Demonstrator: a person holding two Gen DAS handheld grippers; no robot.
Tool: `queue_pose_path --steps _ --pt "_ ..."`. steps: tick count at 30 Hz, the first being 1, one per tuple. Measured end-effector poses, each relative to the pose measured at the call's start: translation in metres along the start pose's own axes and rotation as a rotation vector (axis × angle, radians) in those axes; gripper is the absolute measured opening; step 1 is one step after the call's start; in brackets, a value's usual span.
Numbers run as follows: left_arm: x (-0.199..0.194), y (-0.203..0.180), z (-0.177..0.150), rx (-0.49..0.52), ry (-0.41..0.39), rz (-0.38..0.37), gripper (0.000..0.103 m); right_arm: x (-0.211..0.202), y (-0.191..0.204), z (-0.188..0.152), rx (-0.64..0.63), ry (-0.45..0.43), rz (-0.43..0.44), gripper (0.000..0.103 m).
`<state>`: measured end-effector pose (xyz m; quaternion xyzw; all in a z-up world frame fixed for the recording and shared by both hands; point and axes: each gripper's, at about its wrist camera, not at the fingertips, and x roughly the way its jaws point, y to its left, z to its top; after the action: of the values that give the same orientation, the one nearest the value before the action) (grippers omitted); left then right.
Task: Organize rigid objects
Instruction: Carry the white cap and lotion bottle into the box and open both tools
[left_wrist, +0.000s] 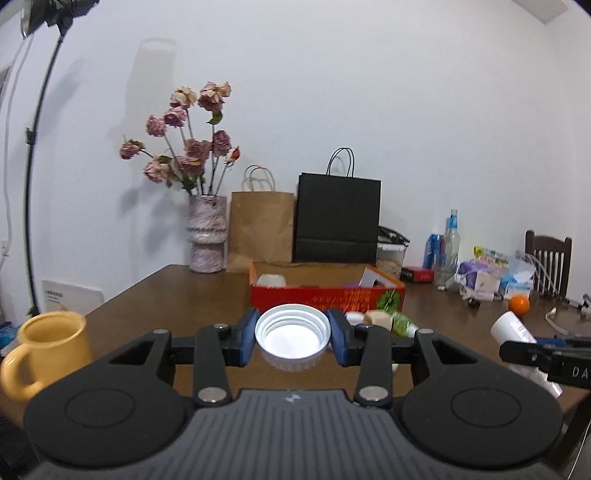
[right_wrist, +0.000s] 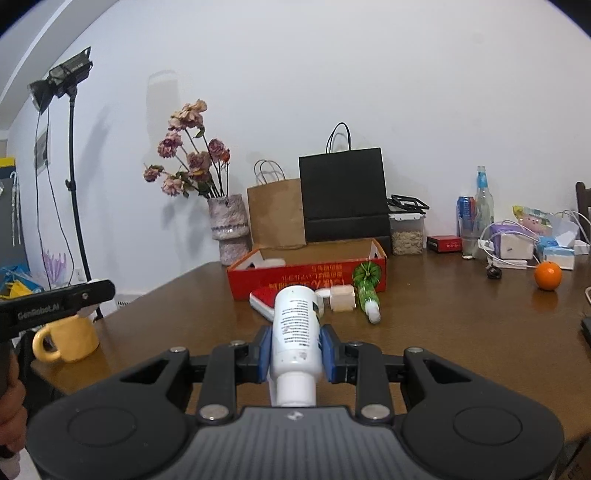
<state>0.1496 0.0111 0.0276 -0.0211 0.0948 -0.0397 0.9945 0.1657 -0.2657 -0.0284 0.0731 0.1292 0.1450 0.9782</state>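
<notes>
My left gripper (left_wrist: 292, 338) is shut on a white ribbed screw cap (left_wrist: 292, 334), open side facing the camera, above the brown table in front of the red cardboard box (left_wrist: 325, 297). My right gripper (right_wrist: 295, 352) is shut on a white printed bottle (right_wrist: 295, 332), neck pointing back at the camera; the bottle also shows in the left wrist view (left_wrist: 515, 332). The red box (right_wrist: 306, 280) stands ahead. Before it lie a beige block (right_wrist: 342, 298), a green tube (right_wrist: 365, 291) and a red-white flat item (right_wrist: 263, 300).
A yellow mug (left_wrist: 50, 349) stands at the table's left edge, also in the right wrist view (right_wrist: 68, 338). A vase of dried roses (right_wrist: 229, 232), brown and black paper bags (right_wrist: 343, 195), a jar, bottles, packets and an orange (right_wrist: 547, 276) line the back and right.
</notes>
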Motion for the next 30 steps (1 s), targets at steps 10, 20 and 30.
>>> queue_pose_path --steps 10,20,30 --pt "0.140 -0.001 0.073 -0.047 -0.024 -0.041 0.040 0.120 -0.053 0.106 0.041 0.017 0.105 0.027" --pt "0.367 0.023 0.122 -0.168 0.219 -0.086 0.040 0.335 -0.114 0.180 0.115 0.232 0.056 0.027" --pt "0.539 0.022 0.069 -0.121 0.599 -0.064 0.041 0.490 -0.137 0.141 -0.060 0.524 -0.175 0.027"
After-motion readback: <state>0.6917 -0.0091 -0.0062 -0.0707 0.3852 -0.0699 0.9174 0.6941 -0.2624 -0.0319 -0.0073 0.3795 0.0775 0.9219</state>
